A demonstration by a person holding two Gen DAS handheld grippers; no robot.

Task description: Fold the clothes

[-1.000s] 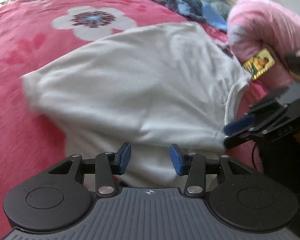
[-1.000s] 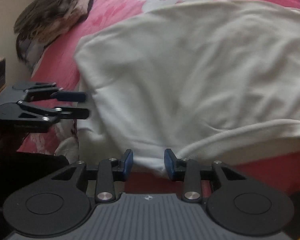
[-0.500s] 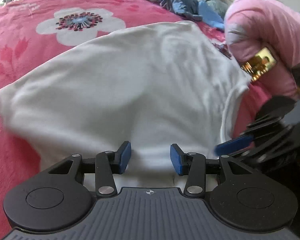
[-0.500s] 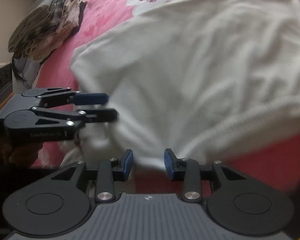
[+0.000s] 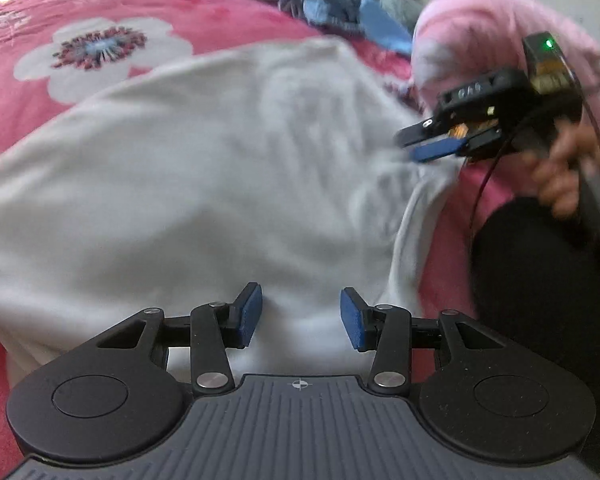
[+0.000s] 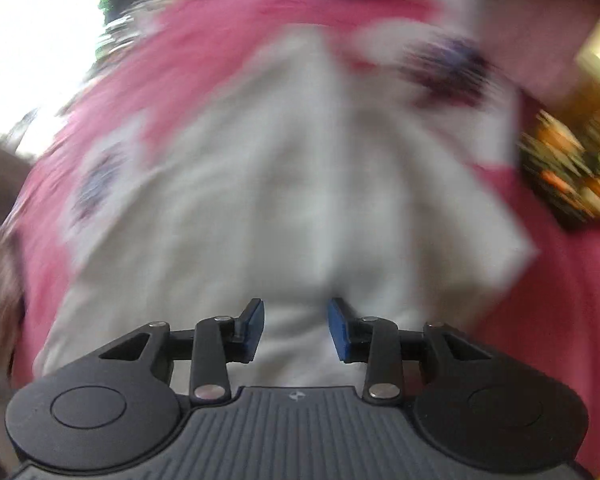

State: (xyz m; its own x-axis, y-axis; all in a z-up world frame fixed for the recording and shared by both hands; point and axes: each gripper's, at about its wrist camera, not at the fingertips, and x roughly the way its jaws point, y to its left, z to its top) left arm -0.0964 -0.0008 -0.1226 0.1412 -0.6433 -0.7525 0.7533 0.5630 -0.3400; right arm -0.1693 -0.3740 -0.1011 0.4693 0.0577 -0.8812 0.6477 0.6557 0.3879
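A red-pink bedspread [image 5: 220,8] with large white flower prints fills the background ahead of both grippers. Spread across it lies a white garment [image 5: 188,168], the thing being folded; it takes up most of both views and reaches right down to each gripper's fingers, passing under the near edge of the frame.

Beyond the garment, ahead and to the right of the left gripper, sits a heap of blue and grey clothes [image 5: 332,4], and just right of that a fuzzy pink mass [image 5: 492,40].

The left gripper [image 5: 301,317] hangs low over the near edge of the white garment. Its blue pads [image 5: 250,314] stand wide apart with cloth showing between them, gripping nothing.

The right gripper [image 6: 296,326] appears in its own badly blurred view, also over the white cloth, fingers parted and empty. From the left wrist camera it [image 5: 428,146] shows up ahead and to the right, at the garment's far right edge, held by a person's hand [image 5: 560,176]. Whether its tips touch the cloth there cannot be told through the blur.

A small green light [image 5: 548,43] glows on top of the right gripper's body.
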